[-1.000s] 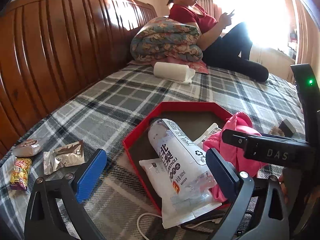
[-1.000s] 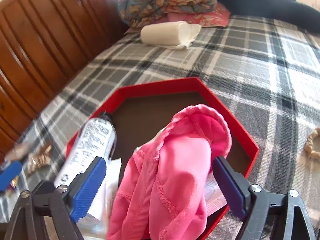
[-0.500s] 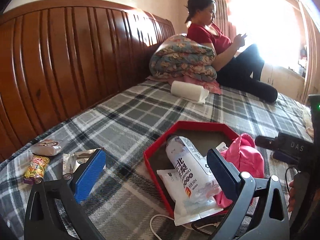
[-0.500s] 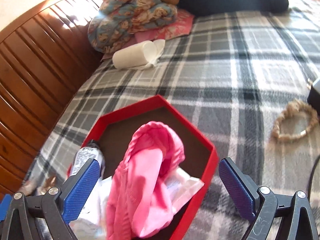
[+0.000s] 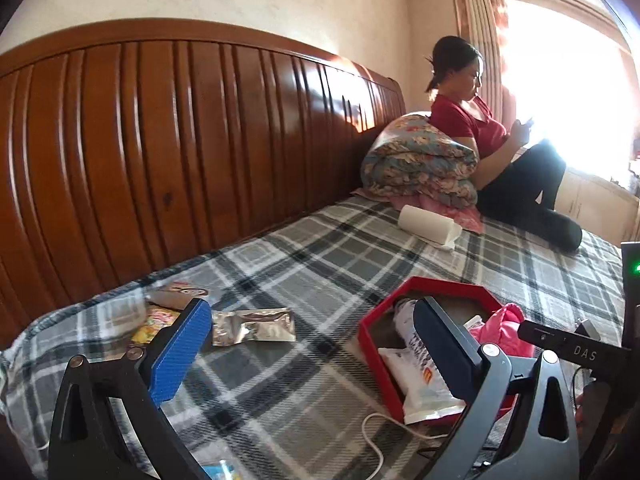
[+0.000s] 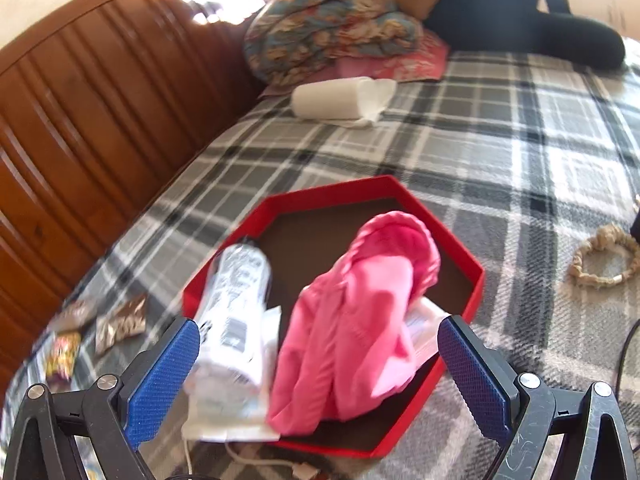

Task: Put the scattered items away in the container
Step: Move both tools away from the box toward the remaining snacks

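Note:
A red hexagonal box (image 6: 340, 194) (image 5: 370, 316) sits on the plaid bed. It holds a pink cloth (image 6: 360, 320) (image 5: 502, 326), a white bottle (image 6: 236, 292) (image 5: 412, 344) and white packets. Snack packets lie to its left: a silver one (image 5: 252, 326) (image 6: 120, 324), a yellow one (image 5: 154, 322) (image 6: 60, 354) and a brown-swirl one (image 5: 182, 290). My left gripper (image 5: 316, 348) is open and empty, above the bed between the snacks and the box. My right gripper (image 6: 320, 372) is open and empty, just in front of the box over the pink cloth.
A wooden headboard (image 5: 160, 152) runs along the left. A white paper roll (image 6: 340, 98), a floral quilt (image 5: 420, 160) and a seated person (image 5: 500, 140) are at the far end. A beige hair tie (image 6: 604, 256) lies right of the box. A white cable (image 5: 376, 436) lies near the box's front.
My left gripper has swung left and back, bringing the snack packets nearer its centre. My right gripper has shifted slightly; the pink cloth lies loose in the box.

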The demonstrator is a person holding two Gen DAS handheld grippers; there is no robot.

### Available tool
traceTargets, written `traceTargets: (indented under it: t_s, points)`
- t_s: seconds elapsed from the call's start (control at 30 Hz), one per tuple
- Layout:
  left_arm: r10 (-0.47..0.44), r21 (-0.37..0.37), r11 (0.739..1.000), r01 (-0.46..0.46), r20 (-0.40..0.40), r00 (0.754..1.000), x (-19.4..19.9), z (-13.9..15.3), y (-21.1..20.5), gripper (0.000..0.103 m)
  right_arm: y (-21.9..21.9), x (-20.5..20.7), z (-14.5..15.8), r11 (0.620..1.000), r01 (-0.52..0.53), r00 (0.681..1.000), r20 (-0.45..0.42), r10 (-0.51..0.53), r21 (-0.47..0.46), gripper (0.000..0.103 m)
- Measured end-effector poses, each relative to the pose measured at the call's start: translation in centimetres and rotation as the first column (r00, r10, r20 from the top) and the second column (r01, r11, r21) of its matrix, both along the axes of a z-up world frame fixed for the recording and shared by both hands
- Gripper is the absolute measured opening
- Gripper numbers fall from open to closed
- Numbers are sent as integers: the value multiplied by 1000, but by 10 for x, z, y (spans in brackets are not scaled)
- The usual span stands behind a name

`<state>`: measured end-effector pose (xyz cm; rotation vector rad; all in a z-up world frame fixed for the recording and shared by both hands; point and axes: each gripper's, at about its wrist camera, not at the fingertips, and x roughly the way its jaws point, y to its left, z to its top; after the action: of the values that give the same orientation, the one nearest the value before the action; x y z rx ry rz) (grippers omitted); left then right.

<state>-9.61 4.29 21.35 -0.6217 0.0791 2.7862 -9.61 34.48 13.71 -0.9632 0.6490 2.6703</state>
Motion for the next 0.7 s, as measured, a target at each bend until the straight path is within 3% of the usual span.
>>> traceTargets:
  t_s: [0.2,0.4,0.7]
  points:
    - [136,13,991,-136,-16,991,36,-3,-60,103,-31,13,11,996,-64,997,-32,66,58,99]
    - [250,22,968,-251,29,968,56,-14,-112,103,-71,6,8,986,-165,985,-53,165,5,99]
    - [358,-10,934,-358,65,931,62,-28,-157,103,-152,-19,-1,934,-357,933,-48,356,-11,99]
